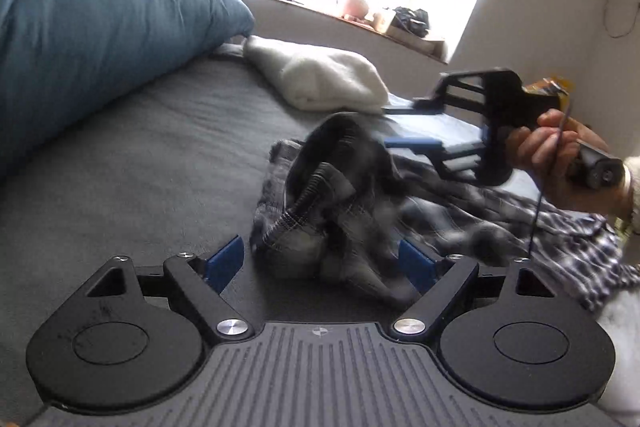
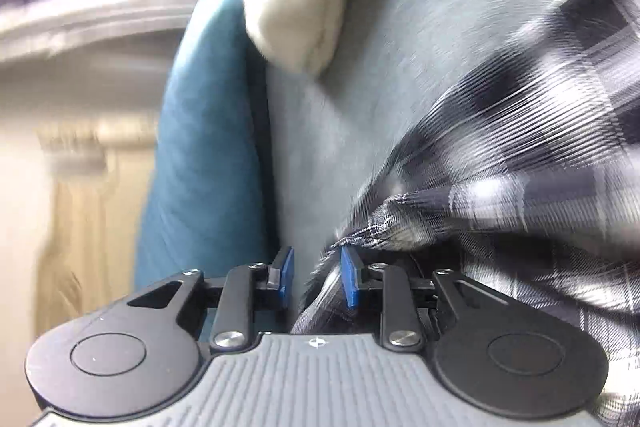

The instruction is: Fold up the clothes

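Bedding fills the left-wrist view: a teal pillow (image 1: 92,27) leans in at ten o'clock on the grey bed sheet (image 1: 140,155), with a white garment (image 1: 324,75) bunched near twelve o'clock below the window sill (image 1: 344,23). The left gripper (image 1: 320,265) has its jaws spread wide, its blue pads (image 1: 224,259) clear of cloth on both sides, and the crumpled end of the plaid garment (image 1: 320,195) heaped between them without being pinched. That garment trails away toward three o'clock, where a hand (image 1: 560,163) holds the right gripper (image 1: 408,125) just above the fabric. In the blurred right-wrist view, the right gripper (image 2: 316,277) has its jaws partly closed with a gap left between them; the plaid garment (image 2: 520,147) drapes over its four-o'clock finger, and a fold edge sits in the gap, not visibly clamped.
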Available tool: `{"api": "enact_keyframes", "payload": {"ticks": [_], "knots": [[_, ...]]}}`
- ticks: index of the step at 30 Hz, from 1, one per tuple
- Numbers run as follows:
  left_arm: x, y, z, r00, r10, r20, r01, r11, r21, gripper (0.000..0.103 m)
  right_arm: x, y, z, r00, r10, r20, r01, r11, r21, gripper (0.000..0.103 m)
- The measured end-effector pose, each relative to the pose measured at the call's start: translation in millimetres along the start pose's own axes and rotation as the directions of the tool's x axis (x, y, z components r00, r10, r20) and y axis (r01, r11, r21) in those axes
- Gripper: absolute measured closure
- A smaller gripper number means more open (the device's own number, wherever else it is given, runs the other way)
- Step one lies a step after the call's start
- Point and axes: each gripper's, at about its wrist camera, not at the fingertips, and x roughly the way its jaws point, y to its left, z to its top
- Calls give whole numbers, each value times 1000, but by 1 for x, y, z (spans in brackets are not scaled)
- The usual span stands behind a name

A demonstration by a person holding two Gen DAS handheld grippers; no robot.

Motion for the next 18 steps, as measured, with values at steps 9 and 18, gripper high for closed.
{"api": "enact_keyframes", "payload": {"ticks": [9, 18], "knots": [[12, 9, 2, 997, 57, 47, -52, 993, -108, 19, 0, 81, -39, 963, -230, 136, 266, 761, -592, 63], [17, 17, 4, 994, 89, 62, -76, 980, -185, 44, 83, 124, -128, 895, -393, 213, 156, -173, -973, 52]]}}
